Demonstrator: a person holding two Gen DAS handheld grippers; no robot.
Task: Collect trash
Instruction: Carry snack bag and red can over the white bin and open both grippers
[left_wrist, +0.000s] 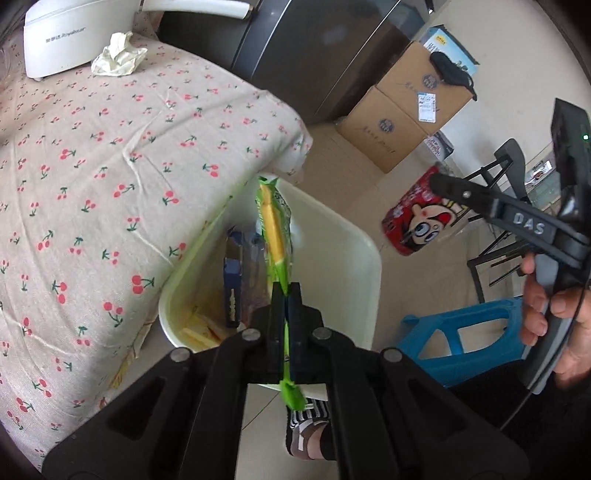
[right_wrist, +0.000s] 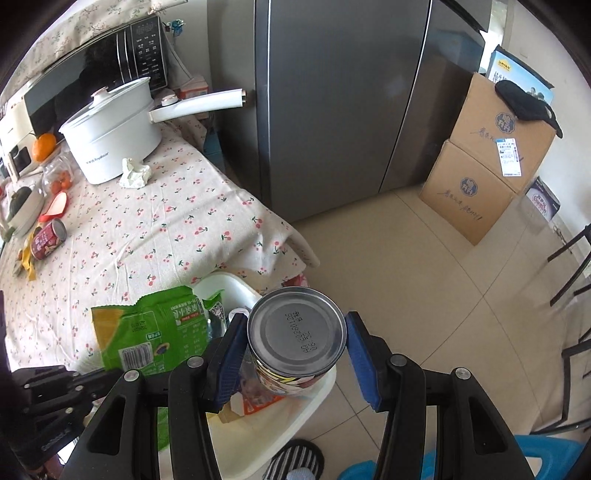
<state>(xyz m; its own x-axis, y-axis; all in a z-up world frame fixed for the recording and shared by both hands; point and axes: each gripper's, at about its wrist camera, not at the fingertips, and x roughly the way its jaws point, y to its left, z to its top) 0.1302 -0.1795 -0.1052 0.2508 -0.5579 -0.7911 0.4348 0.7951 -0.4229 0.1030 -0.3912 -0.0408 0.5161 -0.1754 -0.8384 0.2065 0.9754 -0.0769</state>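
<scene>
Seen over a white bin (left_wrist: 369, 258) beside a cherry-print table (left_wrist: 110, 166): left gripper (left_wrist: 286, 291) clamped on a green-and-yellow wrapper (left_wrist: 275, 229), pinched edge-on between closed fingers and hanging above the bin mouth. Ahead of those fingers, inside the bin: a blue carton (left_wrist: 232, 280) standing on end, yellow scraps (left_wrist: 201, 330) at the bottom (other contents too dark to tell apart).

To the right, right gripper (right_wrist: 295, 341) set around a can (right_wrist: 297, 332), base toward the lens, print on the side cut off by the fingers. Left blue pad (right_wrist: 231, 354) against the can; right pad just beside it, contact not clear, so hold or release cannot be told. Below the can, same bin (right_wrist: 236, 286), with an orange-and-white pack (right_wrist: 258, 402) partly hidden. Left of the can, the wrapper (right_wrist: 147, 332) face-on, barcode showing.

Farther ahead on the table (right_wrist: 166, 229): crumpled tissue (right_wrist: 135, 173) against a white pot (right_wrist: 110, 133), a red can (right_wrist: 48, 238) on its side at the far left (small items near it blurred by the lens edge). Striped slipper (right_wrist: 295, 461) cut off at the bottom edge.
</scene>
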